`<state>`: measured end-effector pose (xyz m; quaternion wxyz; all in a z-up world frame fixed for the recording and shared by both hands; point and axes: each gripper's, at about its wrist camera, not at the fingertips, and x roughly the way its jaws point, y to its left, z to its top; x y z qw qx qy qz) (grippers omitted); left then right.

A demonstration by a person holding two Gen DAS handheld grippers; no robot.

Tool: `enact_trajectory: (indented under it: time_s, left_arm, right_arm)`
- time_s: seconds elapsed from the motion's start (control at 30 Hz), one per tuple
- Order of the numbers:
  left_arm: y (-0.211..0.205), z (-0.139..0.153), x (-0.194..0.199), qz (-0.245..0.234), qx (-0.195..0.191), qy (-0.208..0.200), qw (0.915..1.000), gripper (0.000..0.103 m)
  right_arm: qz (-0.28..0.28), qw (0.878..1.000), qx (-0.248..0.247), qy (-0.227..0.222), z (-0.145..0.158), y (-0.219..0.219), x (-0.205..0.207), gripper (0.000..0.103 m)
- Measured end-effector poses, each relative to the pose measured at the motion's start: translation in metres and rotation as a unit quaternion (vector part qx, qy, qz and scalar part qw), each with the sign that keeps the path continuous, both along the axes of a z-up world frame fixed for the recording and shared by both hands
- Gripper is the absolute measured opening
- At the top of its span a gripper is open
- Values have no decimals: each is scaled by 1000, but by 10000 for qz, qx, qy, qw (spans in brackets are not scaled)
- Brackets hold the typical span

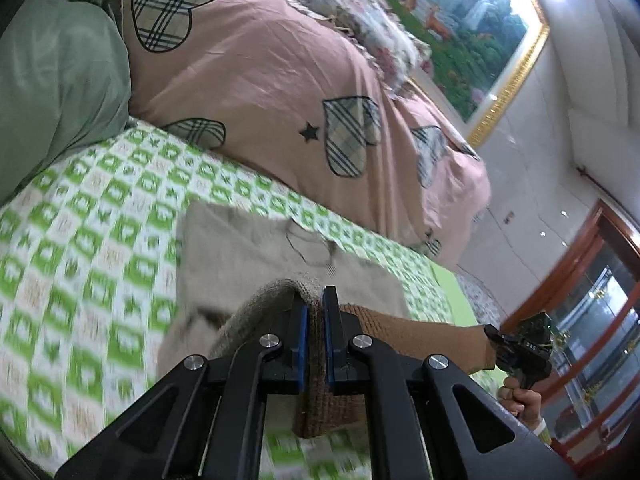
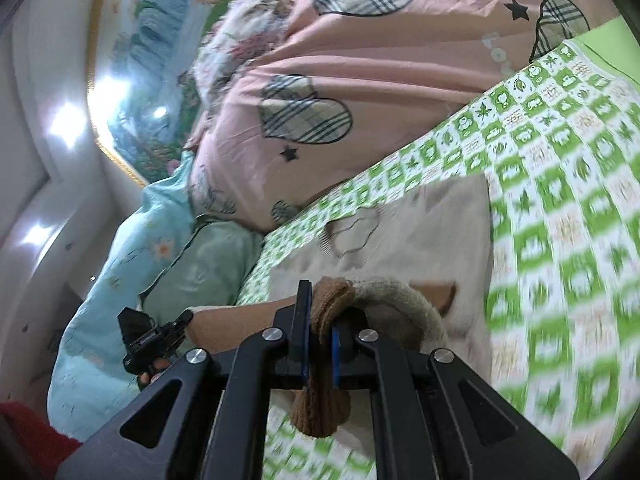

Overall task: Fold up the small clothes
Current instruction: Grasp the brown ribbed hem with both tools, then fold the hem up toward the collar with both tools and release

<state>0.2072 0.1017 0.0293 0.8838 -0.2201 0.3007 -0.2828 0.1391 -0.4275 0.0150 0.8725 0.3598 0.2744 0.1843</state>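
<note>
A small beige knitted sweater with a brown hem lies on the green-and-white checked bedsheet; its neck end rests flat while the hem end is lifted. My left gripper is shut on the sweater's brown ribbed hem, which hangs down between the fingers. My right gripper is shut on the other corner of the same hem. The sweater stretches between both grippers. The right gripper also shows at the right in the left wrist view, and the left gripper at the left in the right wrist view.
A pink duvet with plaid hearts is heaped behind the sweater. A green pillow lies to the left, with a light blue pillow beside it. A framed landscape picture hangs on the wall, and a wooden-framed glass door stands at the right.
</note>
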Motion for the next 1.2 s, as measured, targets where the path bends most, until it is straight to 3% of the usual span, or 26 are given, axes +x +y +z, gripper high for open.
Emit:
enact_trajectory:
  time_s: [0.13, 0.37, 0.47, 0.53, 0.57, 0.6, 0.63, 0.7, 0.77, 0.8, 0.87, 0.93, 1.0, 1.1, 1.2]
  left_arm:
    - [-15, -6, 47, 125, 189, 99, 9997, 5]
    - [-32, -45, 116, 334, 536, 518, 9967, 5]
    - [-37, -72, 144, 454, 718, 835, 9929, 6]
    - [-42, -90, 159, 461, 865, 1102, 9891, 6]
    - [-44, -98, 164, 428, 916, 1211, 9875, 7]
    - [-45, -102, 165, 401, 957, 1298, 9861, 7]
    - [-46, -105, 162, 393, 995, 1368, 9848, 9]
    - [-47, -101, 146, 304, 981, 1271, 9866, 15]
    - [-54, -95, 121, 96, 1063, 1131, 9878, 26]
    - [-60, -93, 108, -26, 1137, 1069, 9877, 27]
    - [-83, -96, 85, -373, 1301, 1018, 9855, 27]
    - [-108, -103, 71, -700, 1450, 1047, 9814, 27]
    - [-127, -112, 68, -919, 1568, 1116, 9770, 27]
    - [-143, -122, 76, -1034, 1966, 1215, 9674, 26]
    - [-139, -115, 101, -944, 2121, 1231, 9649, 16]
  right_arm:
    - [-176, 9992, -5, 353, -19, -12, 43, 9]
    - [-317, 9919, -510, 1124, -65, -12, 93, 10]
    - [-490, 9851, -468, 1579, -83, -17, 97, 14]
    - [-668, 9858, -410, 1487, -78, -22, 84, 19]
    - [-816, 9854, -541, 1390, -70, -22, 73, 28]
    - [-975, 9846, -763, 1232, -59, -20, 59, 38]
    - [-1086, 9836, -977, 1061, -49, -16, 46, 42]
    - [-987, 9840, -1230, 824, -38, 2, 30, 44]
    - [-328, 9861, -1441, 756, -36, 35, 29, 44]
    - [103, 9831, -1654, 778, -38, 56, 31, 44]
    - [855, 9682, -2161, 925, -46, 94, 39, 44]
    - [1210, 9467, -2732, 1205, -57, 117, 53, 44]
    - [1179, 9403, -2924, 1280, -60, 114, 70, 40]
    - [696, 9460, -2851, 1376, -55, 83, 97, 40]
    - [-24, 9531, -2736, 1295, -46, 47, 117, 40]
